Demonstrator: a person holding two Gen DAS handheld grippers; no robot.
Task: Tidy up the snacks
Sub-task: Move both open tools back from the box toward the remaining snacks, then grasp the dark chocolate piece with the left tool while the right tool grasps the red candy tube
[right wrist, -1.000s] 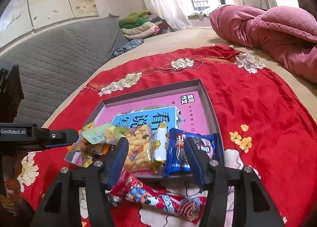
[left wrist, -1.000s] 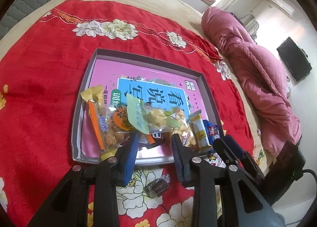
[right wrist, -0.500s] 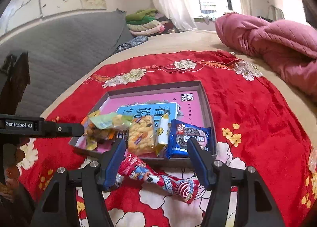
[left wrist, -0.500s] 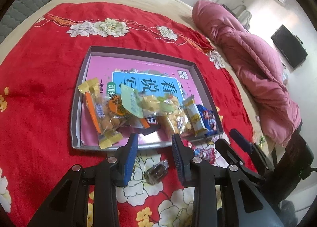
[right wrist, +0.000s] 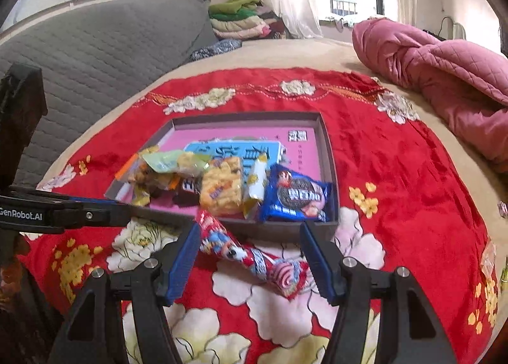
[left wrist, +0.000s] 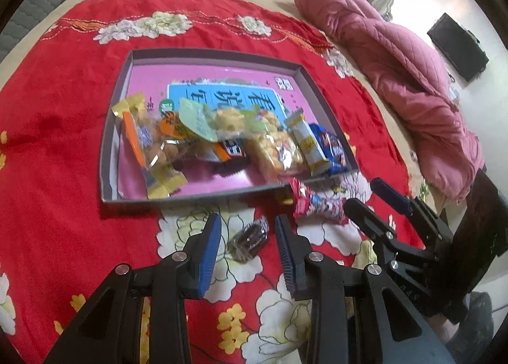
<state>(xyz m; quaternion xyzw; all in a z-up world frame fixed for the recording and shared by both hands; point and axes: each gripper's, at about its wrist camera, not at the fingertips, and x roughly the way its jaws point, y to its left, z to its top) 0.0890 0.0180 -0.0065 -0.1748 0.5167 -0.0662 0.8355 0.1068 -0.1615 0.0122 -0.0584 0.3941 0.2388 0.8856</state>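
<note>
A shallow grey tray [left wrist: 106, 154] with a pink printed sheet on its floor sits on a red flowered cloth [left wrist: 47, 129] spread over a bed. Along the tray's near side lies a row of snacks. From the left: an orange-striped nut bag [left wrist: 149, 145], a green-topped packet [left wrist: 197, 119] overlapping it, a clear bag of yellow puffs [left wrist: 273, 148], a white-and-yellow bar [left wrist: 306, 142], then a blue cookie pack [right wrist: 295, 195] against the right wall.

Outside the tray, on the cloth just before its near wall, a small dark wrapped candy [left wrist: 249, 238] lies between the fingers of the left tool [left wrist: 247, 237], which is released and not pressing it. To the right, a long red wrapper [right wrist: 250, 256] lies slantwise between the fingers of the right tool [right wrist: 249, 254]; its jaws have just been opening and stand clear of it.
</note>
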